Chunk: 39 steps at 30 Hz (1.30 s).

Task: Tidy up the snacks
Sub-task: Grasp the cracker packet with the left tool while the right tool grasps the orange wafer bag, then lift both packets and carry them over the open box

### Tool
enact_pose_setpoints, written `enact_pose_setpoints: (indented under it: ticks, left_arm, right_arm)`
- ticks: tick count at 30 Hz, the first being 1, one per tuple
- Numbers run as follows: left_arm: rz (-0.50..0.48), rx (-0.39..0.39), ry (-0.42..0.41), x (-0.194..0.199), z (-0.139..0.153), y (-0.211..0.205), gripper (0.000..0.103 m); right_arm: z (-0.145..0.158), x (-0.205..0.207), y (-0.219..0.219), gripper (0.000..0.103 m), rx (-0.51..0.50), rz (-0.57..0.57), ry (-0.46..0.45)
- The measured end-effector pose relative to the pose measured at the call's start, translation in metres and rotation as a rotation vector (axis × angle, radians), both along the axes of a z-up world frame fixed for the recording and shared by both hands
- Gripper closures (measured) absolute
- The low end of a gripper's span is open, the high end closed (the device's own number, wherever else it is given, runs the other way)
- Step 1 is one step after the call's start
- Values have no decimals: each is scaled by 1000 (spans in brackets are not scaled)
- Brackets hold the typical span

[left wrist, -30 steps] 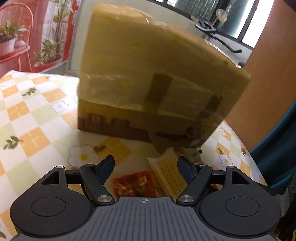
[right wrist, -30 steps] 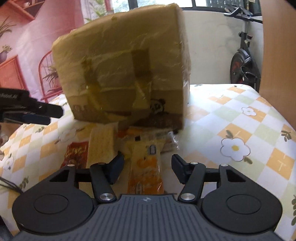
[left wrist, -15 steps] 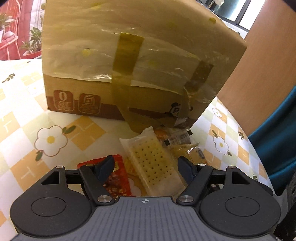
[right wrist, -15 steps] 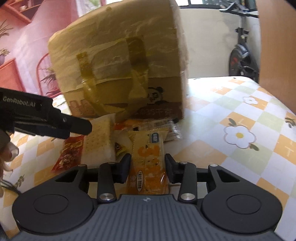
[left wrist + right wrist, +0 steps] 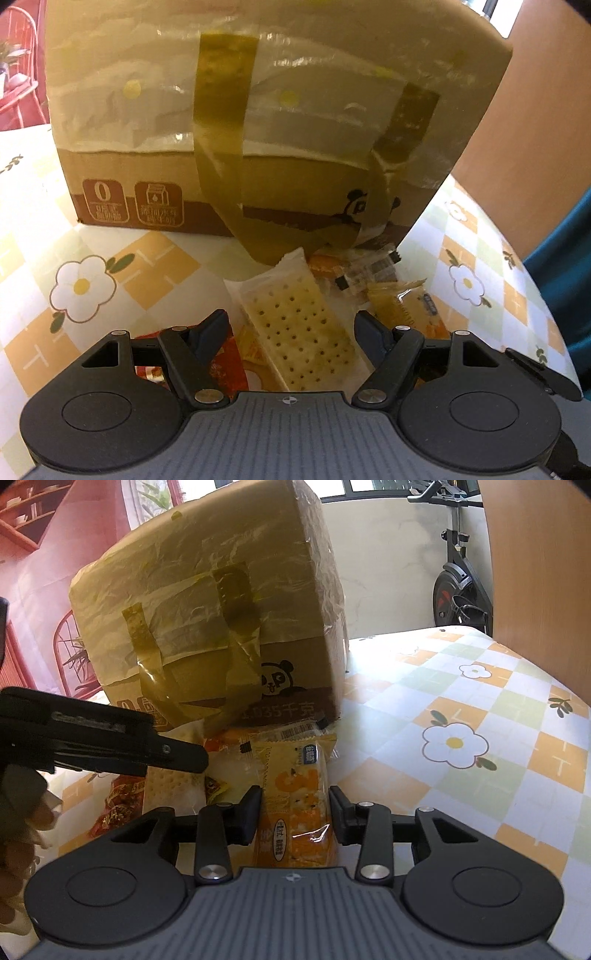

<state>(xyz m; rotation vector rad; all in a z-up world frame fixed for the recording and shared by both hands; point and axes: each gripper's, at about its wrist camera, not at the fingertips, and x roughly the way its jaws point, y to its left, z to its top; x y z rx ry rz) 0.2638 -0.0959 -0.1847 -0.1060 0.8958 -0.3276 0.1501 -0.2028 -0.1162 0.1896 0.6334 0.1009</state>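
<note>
One taped cardboard box point(image 5: 221, 627) stood behind the snacks. The right gripper point(image 5: 295, 805) had just closed on one orange packet point(image 5: 295, 797); the left gripper point(image 5: 290, 328) gaped wide over one cracker pack point(image 5: 295, 325).

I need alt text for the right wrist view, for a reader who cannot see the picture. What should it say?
The right tool is shut on an orange snack packet lying on a flower-patterned tablecloth. Behind it stands a taped cardboard box with more snacks at its foot, among them a cracker pack. The left tool reaches in from the left.
</note>
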Motion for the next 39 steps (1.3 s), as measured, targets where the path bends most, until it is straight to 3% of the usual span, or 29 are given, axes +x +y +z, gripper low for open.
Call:
enact_pose_setpoints:
  ticks: [4,7,11,39]
  left_arm:
    - [-6,5,12,1,-9,-7,26]
    - [-23,-10,0,-3,-7,-5,41]
    - [-41,1,-32,-11,-1,-1,46]
    - [31,-63,-116,-47,25,53,46]
  right_arm:
    - [0,0,-1,62,12,0,0]
    - [-1,0,-1,62,16,0,-1]
    - [-1,0,-3,62,26,0,0]
    - [0,-2,-3,63,20,-3,1]
